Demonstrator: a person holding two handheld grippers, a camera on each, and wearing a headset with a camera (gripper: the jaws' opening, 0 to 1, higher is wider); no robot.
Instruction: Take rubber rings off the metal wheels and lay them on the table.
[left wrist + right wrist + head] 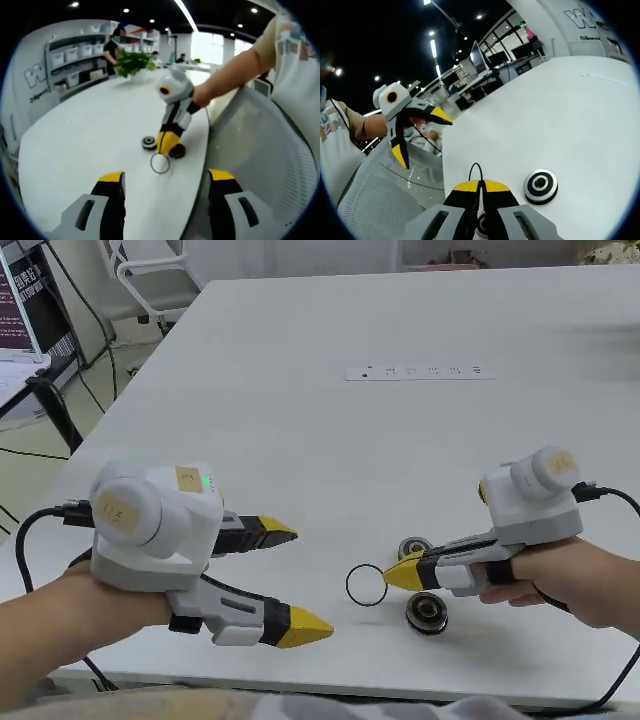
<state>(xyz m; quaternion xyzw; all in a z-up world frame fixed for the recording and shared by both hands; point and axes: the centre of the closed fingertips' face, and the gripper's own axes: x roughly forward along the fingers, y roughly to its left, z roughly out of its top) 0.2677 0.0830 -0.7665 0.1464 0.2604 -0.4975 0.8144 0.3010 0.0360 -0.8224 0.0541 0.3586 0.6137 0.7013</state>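
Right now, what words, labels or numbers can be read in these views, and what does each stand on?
"W": large letter on the wall, the rest cut off.
"Diligent": small lettering under it, the rest blurred.
Poster beside the table: too small to read.
Strip on the table: marks too small to read.
Sticker on the left gripper: blurred.

left gripper (308, 578): white-grey housing, black jaws, yellow tips, tan labels, green light (209, 482) | right gripper (390, 578): same livery | black cables (22, 550) at rear | sleeve (290, 40): short, pale, printed
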